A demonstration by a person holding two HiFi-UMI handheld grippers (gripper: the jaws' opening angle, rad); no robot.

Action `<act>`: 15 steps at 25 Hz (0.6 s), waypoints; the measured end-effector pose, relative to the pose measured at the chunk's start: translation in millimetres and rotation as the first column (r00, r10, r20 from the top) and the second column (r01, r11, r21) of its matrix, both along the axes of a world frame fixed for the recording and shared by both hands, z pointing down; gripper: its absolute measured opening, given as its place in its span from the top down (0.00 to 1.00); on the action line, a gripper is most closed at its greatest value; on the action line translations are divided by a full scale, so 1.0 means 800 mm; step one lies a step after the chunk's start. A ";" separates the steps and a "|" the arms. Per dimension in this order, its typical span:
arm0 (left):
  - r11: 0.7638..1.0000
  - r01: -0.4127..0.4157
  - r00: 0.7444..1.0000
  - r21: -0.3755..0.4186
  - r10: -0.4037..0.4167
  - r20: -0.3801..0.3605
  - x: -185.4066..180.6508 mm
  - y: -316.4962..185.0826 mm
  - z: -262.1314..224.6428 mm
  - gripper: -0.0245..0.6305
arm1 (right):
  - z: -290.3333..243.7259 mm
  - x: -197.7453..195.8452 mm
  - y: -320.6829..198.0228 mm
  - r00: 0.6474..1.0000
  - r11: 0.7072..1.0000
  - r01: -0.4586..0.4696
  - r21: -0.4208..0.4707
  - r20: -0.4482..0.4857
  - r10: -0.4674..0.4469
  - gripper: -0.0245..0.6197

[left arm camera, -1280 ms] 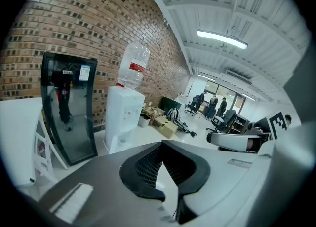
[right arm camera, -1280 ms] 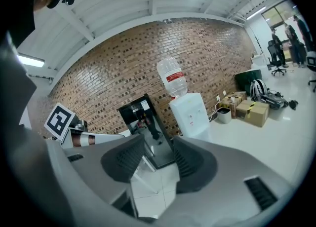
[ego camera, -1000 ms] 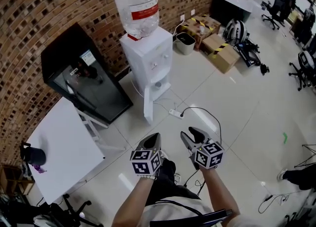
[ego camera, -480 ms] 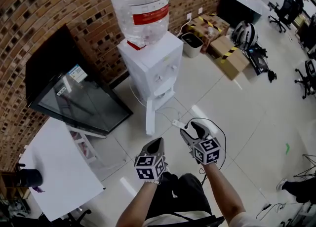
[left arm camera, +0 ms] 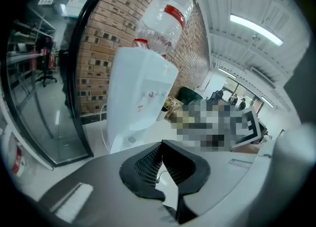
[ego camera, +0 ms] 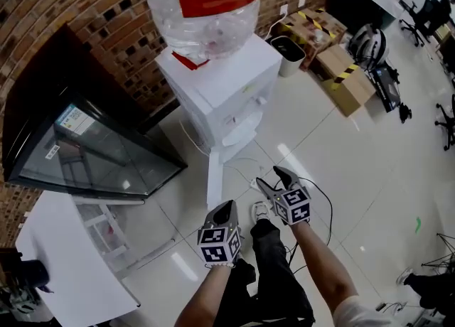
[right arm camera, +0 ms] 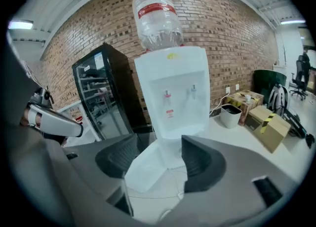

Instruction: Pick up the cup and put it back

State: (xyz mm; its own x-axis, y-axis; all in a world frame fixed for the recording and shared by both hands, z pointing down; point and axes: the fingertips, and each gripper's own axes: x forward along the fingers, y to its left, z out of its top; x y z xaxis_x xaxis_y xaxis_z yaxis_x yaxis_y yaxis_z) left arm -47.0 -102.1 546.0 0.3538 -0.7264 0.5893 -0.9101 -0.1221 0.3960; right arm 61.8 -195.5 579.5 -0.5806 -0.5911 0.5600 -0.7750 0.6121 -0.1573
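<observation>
Left gripper [ego camera: 226, 208]: low and centre in the head view, pointing up the frame toward the water dispenser [ego camera: 227, 91]. My fingers there are closed together at the tips, and nothing sits between them.
Right gripper [ego camera: 272, 178]: just right of the left one and a little higher in the frame. Its jaws stand apart and have just been opening. Between them I see only floor and the foot of the dispenser beyond, so I grip nothing.
Cup [ego camera: 25, 274]: a dark shape at the far lower left edge of the head view, resting on the white table [ego camera: 71, 283]. It is well apart from both grippers and neither one touches it.
Water dispenser: a white cabinet at top centre, upright against the brick wall [ego camera: 85, 6], with a clear bottle [ego camera: 202, 6] bearing a red band upended on top.
Fridge [ego camera: 78, 148]: black with a glass door, at the left of the frame between the dispenser and the table.
Floor: pale tiles, with a black cable [ego camera: 323, 201] looping just beside my right gripper.
Upper right: cardboard boxes [ego camera: 352, 84] with yellow and black tape and a pale bin [ego camera: 290, 52] near the wall.
</observation>
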 end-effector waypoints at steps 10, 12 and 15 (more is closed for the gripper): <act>0.998 -0.008 1.000 0.057 0.009 -0.020 0.020 -0.109 0.167 0.96 | 0.224 -0.012 -0.128 0.999 1.000 0.008 0.015 -0.051 -0.007 0.39; 0.997 -0.006 1.000 0.071 0.007 -0.006 0.017 -0.130 0.200 0.96 | 0.266 -0.016 -0.150 0.998 0.999 0.010 0.035 -0.057 -0.008 0.37; 0.996 0.007 1.000 0.093 -0.008 0.015 0.010 -0.160 0.243 0.96 | 0.323 -0.029 -0.180 0.999 0.998 0.017 0.055 -0.051 -0.015 0.34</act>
